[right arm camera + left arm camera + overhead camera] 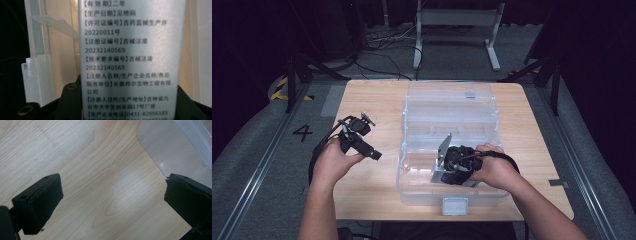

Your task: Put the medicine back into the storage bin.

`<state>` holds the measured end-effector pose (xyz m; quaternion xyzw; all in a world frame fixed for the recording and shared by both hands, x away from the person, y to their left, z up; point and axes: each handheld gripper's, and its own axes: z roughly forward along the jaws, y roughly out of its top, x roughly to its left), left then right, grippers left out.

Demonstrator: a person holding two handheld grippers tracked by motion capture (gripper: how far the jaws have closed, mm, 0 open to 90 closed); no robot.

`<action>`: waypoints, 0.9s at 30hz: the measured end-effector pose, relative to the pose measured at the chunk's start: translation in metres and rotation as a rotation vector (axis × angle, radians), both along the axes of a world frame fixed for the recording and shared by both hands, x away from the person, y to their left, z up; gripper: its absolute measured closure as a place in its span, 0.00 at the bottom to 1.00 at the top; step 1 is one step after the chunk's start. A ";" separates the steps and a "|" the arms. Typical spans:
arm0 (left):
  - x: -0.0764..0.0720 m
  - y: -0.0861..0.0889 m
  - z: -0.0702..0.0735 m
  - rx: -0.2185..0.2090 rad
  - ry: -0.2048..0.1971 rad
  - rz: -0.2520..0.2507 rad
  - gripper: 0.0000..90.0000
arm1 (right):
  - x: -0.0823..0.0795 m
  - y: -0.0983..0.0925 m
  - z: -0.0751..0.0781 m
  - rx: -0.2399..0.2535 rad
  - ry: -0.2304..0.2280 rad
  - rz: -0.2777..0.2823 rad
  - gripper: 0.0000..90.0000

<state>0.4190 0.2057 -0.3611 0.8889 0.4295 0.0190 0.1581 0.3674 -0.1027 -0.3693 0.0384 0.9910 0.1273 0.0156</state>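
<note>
Right tool (443, 161) clamps a silver packet (130, 60) upright inside the clear box (447, 107); left tool (111, 202) gapes.

Bare counter (377, 107) is lying open left of the clear box (451, 107), while its walls and raised lid are hemming in the box's interior.

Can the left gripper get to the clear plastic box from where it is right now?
Probably yes. The left gripper hangs open over bare table, and the clear plastic box sits right beside it with nothing between.
</note>
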 end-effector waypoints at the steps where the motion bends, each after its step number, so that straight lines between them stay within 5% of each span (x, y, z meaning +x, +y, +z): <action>1: 0.000 0.000 0.000 -0.001 0.001 0.000 0.02 | 0.001 0.001 -0.002 -0.007 0.001 0.006 0.63; 13: 0.000 0.001 0.000 0.000 0.002 -0.003 0.02 | 0.000 0.014 -0.029 -0.046 0.006 0.026 0.63; 27: 0.000 0.000 -0.001 0.000 0.008 -0.006 0.02 | -0.001 0.018 -0.041 -0.082 0.019 0.038 0.63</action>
